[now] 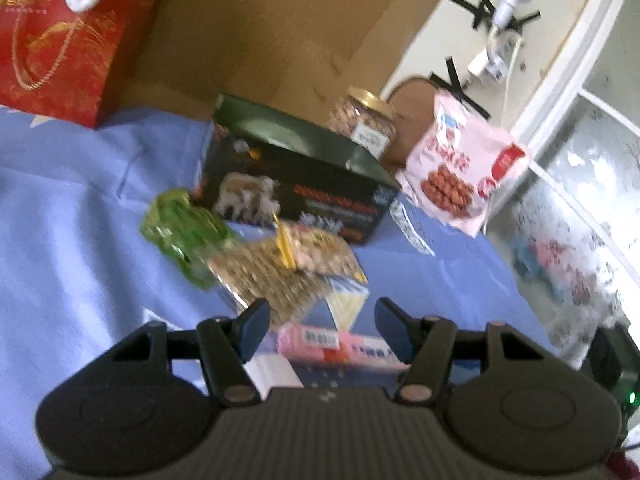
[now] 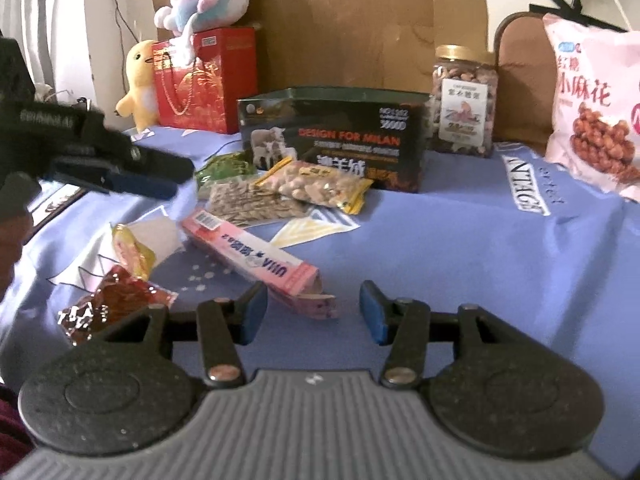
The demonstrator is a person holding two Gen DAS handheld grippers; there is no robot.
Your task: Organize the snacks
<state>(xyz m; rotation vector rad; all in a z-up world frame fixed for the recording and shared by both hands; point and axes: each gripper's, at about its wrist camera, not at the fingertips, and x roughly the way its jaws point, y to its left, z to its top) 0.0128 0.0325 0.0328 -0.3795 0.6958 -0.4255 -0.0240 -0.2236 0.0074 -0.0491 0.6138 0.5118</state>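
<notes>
**Snacks mostly unsorted, both claws empty**

The long pink snack box lies flat on the blue cloth, in front of the dark green box that stands mid-scene and serves as the landmark here. Its torn end points toward the right gripper, whose jaws stand moderately apart with nothing between them; the box end sits just ahead of the left finger, not gripped. The left gripper hangs over the same pink box with its jaws likewise partly spread and holding nothing.

Against the front face of the dark green box lie a peanut packet, a sunflower seed packet and a green packet, overlapping in a loose heap. Farther forward and left of the dark green box, a yellow wrapper and a red wrapper lie apart on the cloth. Right of the box stand a nut jar and a large pink bag, upright and seemingly already placed.

As a judgement, little is done: the small packets remain scattered, and no clear grouping shows yet.
</notes>
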